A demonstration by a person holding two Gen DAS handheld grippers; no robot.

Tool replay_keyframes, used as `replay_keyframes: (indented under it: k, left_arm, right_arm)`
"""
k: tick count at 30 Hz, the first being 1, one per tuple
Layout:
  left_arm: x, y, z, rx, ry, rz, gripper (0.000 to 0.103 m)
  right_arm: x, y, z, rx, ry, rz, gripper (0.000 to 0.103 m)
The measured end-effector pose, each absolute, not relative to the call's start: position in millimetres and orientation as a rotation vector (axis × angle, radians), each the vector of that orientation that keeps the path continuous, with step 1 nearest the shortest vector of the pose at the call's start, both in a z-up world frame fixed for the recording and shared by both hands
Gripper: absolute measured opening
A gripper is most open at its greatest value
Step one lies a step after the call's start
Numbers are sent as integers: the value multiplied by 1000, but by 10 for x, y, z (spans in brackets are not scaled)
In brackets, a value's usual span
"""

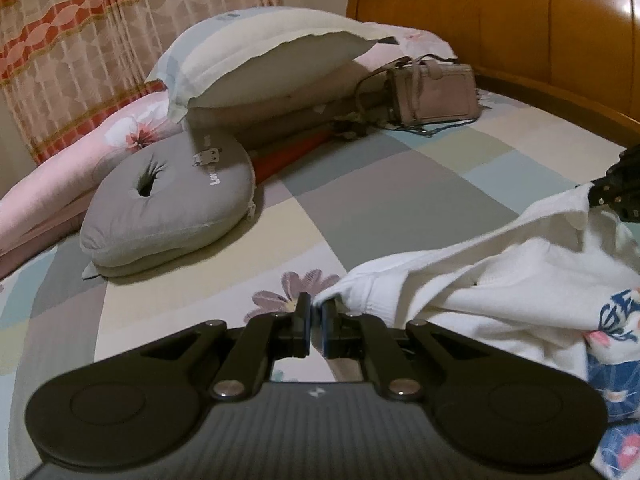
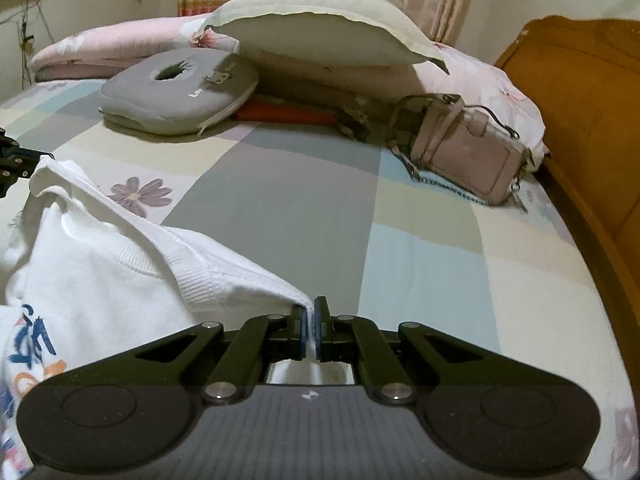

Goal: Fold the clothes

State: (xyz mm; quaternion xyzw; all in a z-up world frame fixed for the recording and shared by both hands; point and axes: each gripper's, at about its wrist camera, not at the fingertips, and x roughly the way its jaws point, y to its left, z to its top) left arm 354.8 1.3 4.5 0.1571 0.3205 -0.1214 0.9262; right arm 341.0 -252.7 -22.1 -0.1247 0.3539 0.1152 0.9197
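Presently the white garment [image 1: 500, 280] hangs stretched between both grippers above the near part of the bed [image 1: 400, 184], its ribbed hem uppermost and a blue and orange print showing on the lower folds. Left gripper [image 1: 316, 312]: fingers nearly together, one hem corner pinched between the pads. Right gripper [image 2: 311, 312]: same state, fingers narrow and clamped on the other hem corner. Each gripper shows at the side edge of the other's view, touching the cloth.

Bed cover is a pastel check with purple flower motifs [image 2: 140, 194]. Toward the far edge: grey ring cushion [image 1: 168, 208], a large cream pillow [image 1: 272, 60] resting on a pink floral quilt [image 2: 480, 76], an orange-red object [image 2: 288, 114] partly hidden beneath. A beige handbag [image 2: 468, 156] lies near the wooden headboard [image 1: 520, 24]. Patterned curtain [image 1: 80, 40] behind.
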Motion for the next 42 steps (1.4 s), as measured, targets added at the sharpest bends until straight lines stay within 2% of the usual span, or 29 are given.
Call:
replay_keyframes:
  k: [16,18,19,23,27,28,31,32,36,38,41,42]
  left_arm:
    - [4899,-53,-478,291,791,-192,3]
    - [5020,-44,-606,271,837,-184,7]
    - [5067,-32,-667,261,861,-181,12]
    - [5069,46,-766,229,888,-185,14]
    - [4933,93,-702,234,894,-192,14]
    - [4886,105,-673,235,893,-193,16]
    - [4648,135,-536,230,887,-211,25]
    - [4537,142,-485,230,887,-213,31]
    - [4024,170,-281,228,878,-236,38]
    - [3706,184,-182,214,872,-252,48]
    - [3227,169,-75,191,870,-269,53]
    - [3068,154,-49,187,866,-268,53]
  right_arm:
    - [4803,-2490,-589,-270,787,153,5]
    - [4918,-2485,-693,-244,822,165,5]
    - [4958,-2502,-739,-222,839,170,6]
    - [4965,-2577,-837,-165,873,195,10]
    - [4777,-2624,-743,-127,864,230,18]
    - [4714,-2637,-700,-116,860,236,24]
    - [4425,-2645,-552,-114,851,257,40]
    - [4299,-2639,-508,-120,851,263,41]
    - [3698,-2627,-372,-144,846,289,54]
    - [3322,-2611,-344,-141,844,293,61]
    - [2779,-2589,-368,-112,851,298,71]
    - [2598,-2569,-396,-106,851,296,78]
